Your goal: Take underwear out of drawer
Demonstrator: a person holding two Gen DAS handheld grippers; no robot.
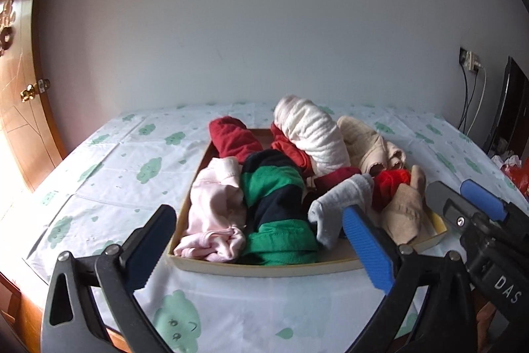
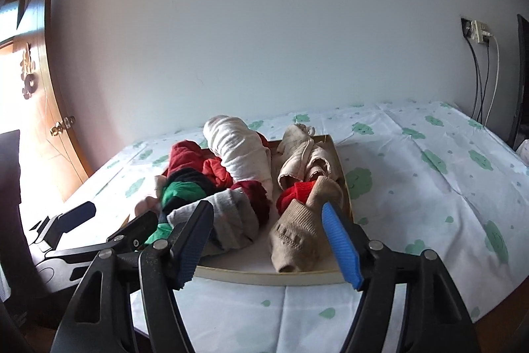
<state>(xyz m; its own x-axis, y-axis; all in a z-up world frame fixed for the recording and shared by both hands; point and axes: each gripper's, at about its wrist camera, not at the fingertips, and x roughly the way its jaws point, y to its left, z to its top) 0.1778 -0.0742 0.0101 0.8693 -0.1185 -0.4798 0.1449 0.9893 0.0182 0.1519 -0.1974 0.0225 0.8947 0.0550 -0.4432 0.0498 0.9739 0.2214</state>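
Approach step, nothing grasped. Left gripper (image 1: 258,240) and right gripper (image 2: 269,242) both spread, empty, before drawer (image 1: 264,267) front rim. Next: reach over rim, pinch one garment, lift out.

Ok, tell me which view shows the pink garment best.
The left wrist view: the pink garment lies fully visible at the drawer's near left corner. In the right wrist view only a small pink edge peeks out behind the green-and-navy garment.
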